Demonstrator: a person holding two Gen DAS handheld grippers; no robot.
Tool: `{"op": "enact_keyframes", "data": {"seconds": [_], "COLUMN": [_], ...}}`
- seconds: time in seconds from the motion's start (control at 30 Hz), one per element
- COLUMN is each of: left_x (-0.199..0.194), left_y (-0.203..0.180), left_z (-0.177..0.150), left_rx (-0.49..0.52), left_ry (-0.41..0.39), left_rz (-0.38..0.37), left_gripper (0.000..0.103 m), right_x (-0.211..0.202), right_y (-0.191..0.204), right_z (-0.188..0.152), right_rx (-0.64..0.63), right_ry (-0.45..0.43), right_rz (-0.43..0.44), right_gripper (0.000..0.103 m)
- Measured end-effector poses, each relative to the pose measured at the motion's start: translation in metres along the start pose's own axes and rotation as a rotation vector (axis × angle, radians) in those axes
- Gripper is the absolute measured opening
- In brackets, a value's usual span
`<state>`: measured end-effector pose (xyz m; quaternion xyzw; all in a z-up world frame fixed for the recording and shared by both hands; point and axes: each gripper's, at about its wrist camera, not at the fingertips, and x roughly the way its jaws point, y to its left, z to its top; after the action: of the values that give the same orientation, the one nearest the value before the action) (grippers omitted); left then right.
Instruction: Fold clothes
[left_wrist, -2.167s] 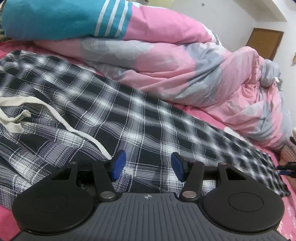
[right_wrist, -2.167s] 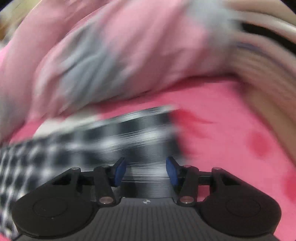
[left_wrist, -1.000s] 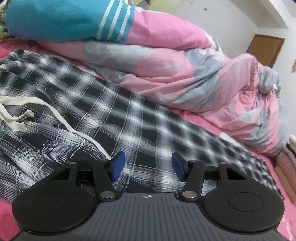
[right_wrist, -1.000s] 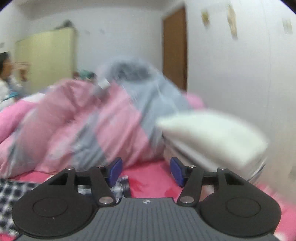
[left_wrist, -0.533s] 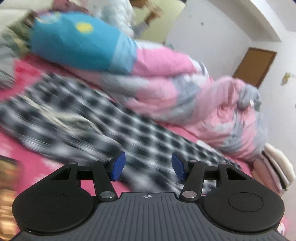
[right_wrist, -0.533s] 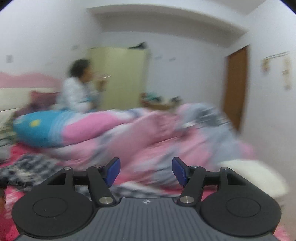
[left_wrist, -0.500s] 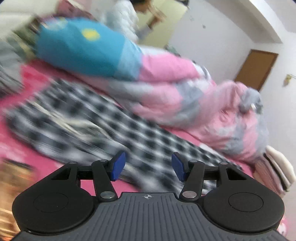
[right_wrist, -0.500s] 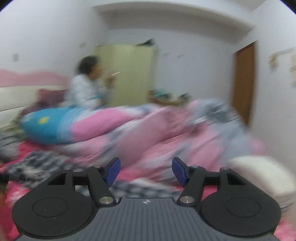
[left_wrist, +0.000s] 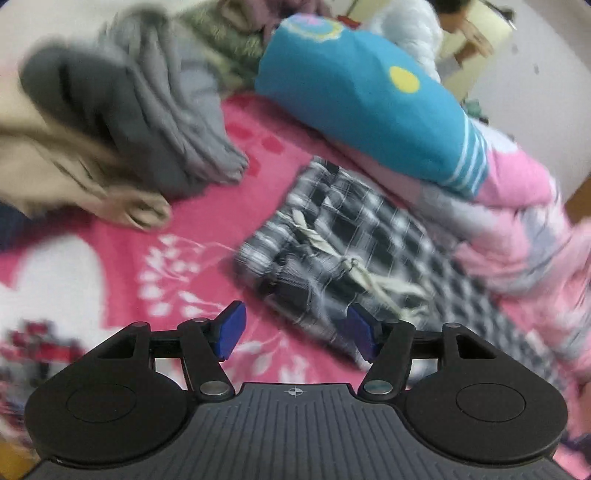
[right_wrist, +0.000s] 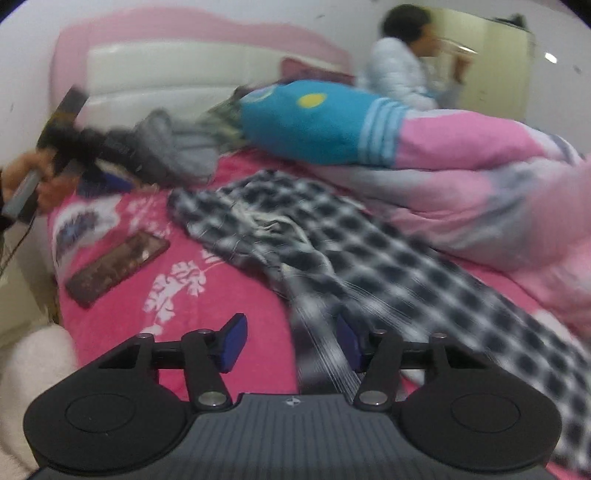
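Both empty: left hand-held gripper (left_wrist: 295, 334) just widened, right hand-held gripper (right_wrist: 291, 343) just narrowed. Best pinched at the waistband of the plaid drawstring trousers (left_wrist: 354, 236), avoiding the drawstring (left_wrist: 369, 280).

Trousers (left_wrist: 369, 236): lying on the bed sheet (left_wrist: 207, 229), stretching from the middle toward the right.
Quilt (right_wrist: 461, 177): lying behind the trousers, along their far side.
Clothes pile (left_wrist: 147, 110): lying left of the quilt, behind the sheet's bare part.
Phone (right_wrist: 118, 262): lying on the sheet, left of the trousers.
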<state>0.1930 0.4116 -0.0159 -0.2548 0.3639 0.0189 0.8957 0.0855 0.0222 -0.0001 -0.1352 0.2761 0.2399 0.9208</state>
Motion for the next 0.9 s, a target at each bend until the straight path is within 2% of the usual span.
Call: {"op": "enact_keyframes", "data": {"seconds": [0.03, 0.17, 0.33, 0.37, 0.43, 0.53, 0.6, 0.73, 0.9], "left_x": [0.009, 0.032, 0.047, 0.047, 0.048, 0.047, 0.041, 0.024, 0.017], "left_y": [0.004, -0.005, -0.008, -0.009, -0.01, -0.008, -0.004, 0.004, 0.031], "left_z": [0.002, 0.01, 0.012, 0.012, 0.011, 0.011, 0.012, 0.018, 0.022], "left_rx": [-0.033, 0.002, 0.002, 0.009, 0.029, 0.031, 0.007, -0.036, -0.159], "left_ry": [0.008, -0.011, -0.01, -0.013, -0.023, -0.028, -0.035, -0.063, -0.072], "left_rz": [-0.016, 0.002, 0.018, 0.022, 0.033, 0.041, 0.03, -0.036, -0.112], "left_gripper": [0.06, 0.056, 0.036, 0.033, 0.021, 0.009, 0.007, 0.005, 0.005], "right_x": [0.012, 0.05, 0.098, 0.108, 0.129, 0.146, 0.141, 0.113, 0.083], "right_y": [0.003, 0.012, 0.01, 0.007, 0.002, -0.009, -0.012, -0.013, 0.011], "right_z": [0.003, 0.015, 0.03, 0.03, 0.029, 0.025, 0.025, 0.029, 0.025], "right_rx": [-0.026, -0.125, -0.168, -0.168, -0.157, -0.101, -0.073, -0.045, -0.132], "right_ry": [0.004, -0.011, -0.016, -0.001, 0.042, 0.094, 0.081, 0.03, 0.001], "right_rz": [-0.002, -0.022, -0.026, -0.029, -0.023, 0.021, 0.049, 0.104, 0.201], "right_gripper": [0.05, 0.046, 0.043, 0.04, 0.032, 0.01, 0.003, 0.003, 0.003]}}
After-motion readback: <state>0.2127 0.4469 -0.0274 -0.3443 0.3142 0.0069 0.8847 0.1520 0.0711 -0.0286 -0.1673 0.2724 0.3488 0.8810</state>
